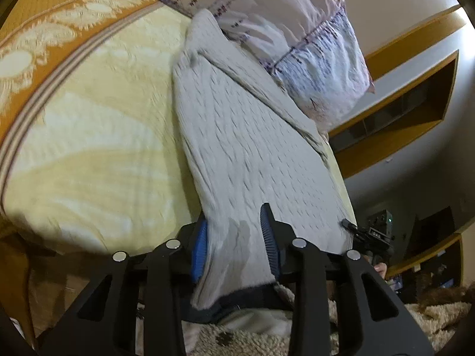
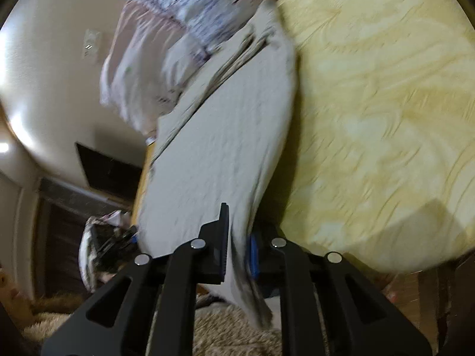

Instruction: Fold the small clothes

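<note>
My left gripper [image 1: 236,240] has the near edge of the grey knit garment [image 1: 246,148] between its blue-padded fingers [image 1: 199,244], but I cannot tell whether they pinch it. My right gripper [image 2: 239,244] is clenched on the same edge. The garment lies stretched across the yellow bedspread [image 1: 98,136], its far end against a patterned pillow [image 1: 320,68].

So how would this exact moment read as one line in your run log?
stage: gripping near edge | left gripper: garment between jaws, grip unclear | right gripper: shut on grey garment | bedspread: garment lies flat
</note>
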A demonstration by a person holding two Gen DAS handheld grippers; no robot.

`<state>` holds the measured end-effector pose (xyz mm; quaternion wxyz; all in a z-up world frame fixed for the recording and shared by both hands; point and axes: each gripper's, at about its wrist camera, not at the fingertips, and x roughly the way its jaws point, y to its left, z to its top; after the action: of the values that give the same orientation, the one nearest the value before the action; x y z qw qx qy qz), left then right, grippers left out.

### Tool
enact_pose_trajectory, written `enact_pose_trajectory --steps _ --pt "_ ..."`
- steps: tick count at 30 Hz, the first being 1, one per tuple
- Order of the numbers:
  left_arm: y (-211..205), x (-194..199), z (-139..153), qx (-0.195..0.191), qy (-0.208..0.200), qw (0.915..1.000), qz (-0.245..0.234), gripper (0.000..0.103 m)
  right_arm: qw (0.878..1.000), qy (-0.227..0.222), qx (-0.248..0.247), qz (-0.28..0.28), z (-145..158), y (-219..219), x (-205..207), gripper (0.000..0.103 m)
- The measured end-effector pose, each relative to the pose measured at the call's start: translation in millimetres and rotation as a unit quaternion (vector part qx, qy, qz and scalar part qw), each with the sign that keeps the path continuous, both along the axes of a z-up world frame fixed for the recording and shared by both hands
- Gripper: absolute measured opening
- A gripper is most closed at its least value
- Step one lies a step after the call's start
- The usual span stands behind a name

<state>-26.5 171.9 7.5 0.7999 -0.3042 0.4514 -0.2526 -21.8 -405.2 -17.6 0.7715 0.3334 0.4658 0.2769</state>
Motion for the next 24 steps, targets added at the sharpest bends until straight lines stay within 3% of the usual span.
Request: enact_pose_trajectory --steps 5,7,9,13,17,24 --pt "-7 -12 2 0.002 0.001 1.0000 -0.009 0.028 0.999 -0.010 -0.018 0.032 5 18 -6 0.012" --pt "-10 -13 2 0.008 0.006 0.9999 -0.009 0.016 0.999 -0.022 -0.026 0.034 9 21 -7 0.008" --pt "-14 -13 3 0.020 0.006 0.9997 -0.012 0.008 0.998 -0.048 -0.040 0.030 19 24 -6 0.007" --pt "-15 -6 18 0.035 -0.022 0.9991 -0.006 0.007 0.990 -0.119 -0.077 0.002 47 29 -4 0.007" --pt "-9 7 45 0.065 -0.066 0.9957 0.011 0.006 0.973 -0.195 -0.120 -0.033 79 31 1 0.007" --pt "0 44 82 0.096 -0.130 0.9853 0.055 0.006 0.939 -0.279 -0.186 -0.071 108 38 19 0.007"
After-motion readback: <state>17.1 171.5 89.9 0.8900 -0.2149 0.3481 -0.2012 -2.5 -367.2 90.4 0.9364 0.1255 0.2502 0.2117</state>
